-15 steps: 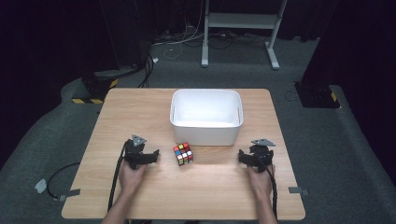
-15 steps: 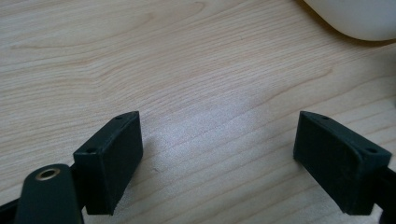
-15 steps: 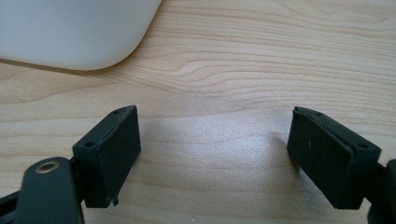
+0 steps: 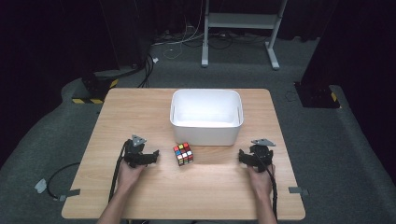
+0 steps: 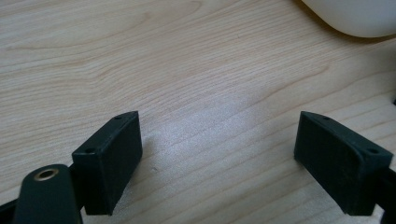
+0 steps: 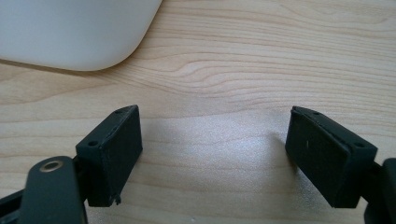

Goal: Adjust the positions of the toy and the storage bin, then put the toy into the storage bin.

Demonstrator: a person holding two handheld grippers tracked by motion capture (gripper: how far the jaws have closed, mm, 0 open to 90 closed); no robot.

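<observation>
Puzzle cube (image 4: 183, 154): on the table (image 4: 140, 112), just in front of the white bin (image 4: 206, 133), untouched; left gripper (image 4: 150, 157) just beside the cube, fingers spread, empty; right gripper (image 4: 244, 157) farther off, likewise spread; step judged: approach; next: straddle cube, pinch.

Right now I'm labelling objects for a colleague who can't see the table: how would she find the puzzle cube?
Start at the white bin in the middle of the wooden table. Just in front of its near wall, between the left gripper and right gripper, sits the puzzle cube. It is the one small multicoloured thing there.
</observation>
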